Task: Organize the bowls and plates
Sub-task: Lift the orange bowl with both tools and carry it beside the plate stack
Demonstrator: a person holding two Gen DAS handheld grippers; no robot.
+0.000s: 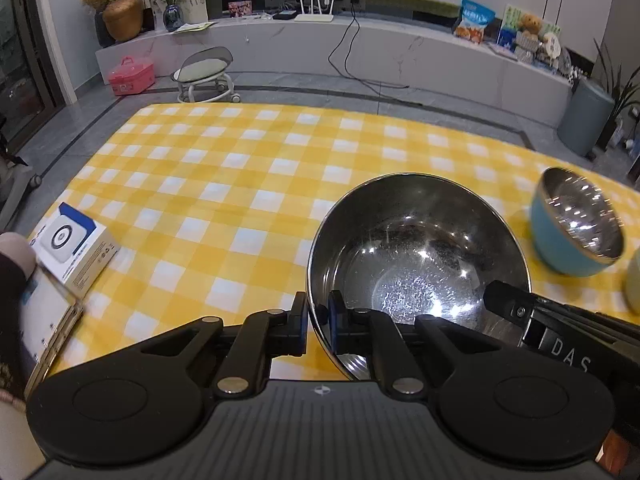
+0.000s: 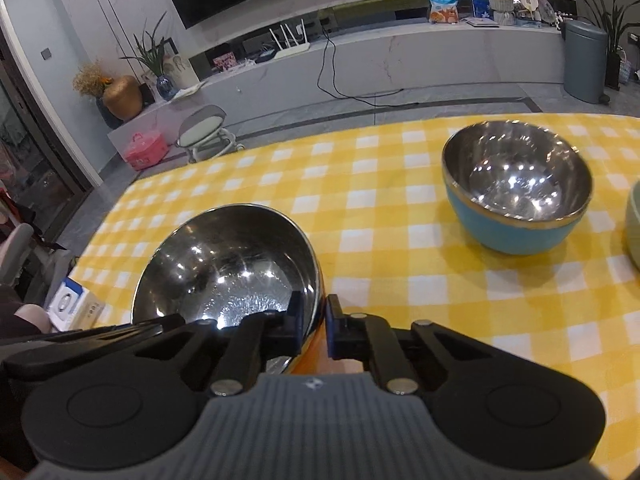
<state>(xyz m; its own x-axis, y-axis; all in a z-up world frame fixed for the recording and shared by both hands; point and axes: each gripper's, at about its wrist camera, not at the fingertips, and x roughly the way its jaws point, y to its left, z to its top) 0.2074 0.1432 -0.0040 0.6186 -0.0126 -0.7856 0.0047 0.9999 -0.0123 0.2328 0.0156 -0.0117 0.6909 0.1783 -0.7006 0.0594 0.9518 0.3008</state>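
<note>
A steel bowl [image 1: 416,256] is held over the yellow checked tablecloth [image 1: 224,184]. My left gripper [image 1: 318,322] is shut on its near left rim, one finger inside and one outside. My right gripper [image 2: 318,322] is shut on its right rim; the bowl [image 2: 228,264] shows tilted in the right wrist view. The right gripper's finger [image 1: 516,312] also shows in the left wrist view. A blue bowl with a steel inside [image 2: 516,188] stands on the cloth to the right, and it also shows in the left wrist view [image 1: 576,224].
A pale green vessel's edge [image 2: 633,220] is at the far right, next to the blue bowl. A white and blue box [image 1: 76,248] and a phone-like device [image 1: 48,320] lie at the table's left edge. A stool [image 1: 204,76] stands on the floor beyond the table.
</note>
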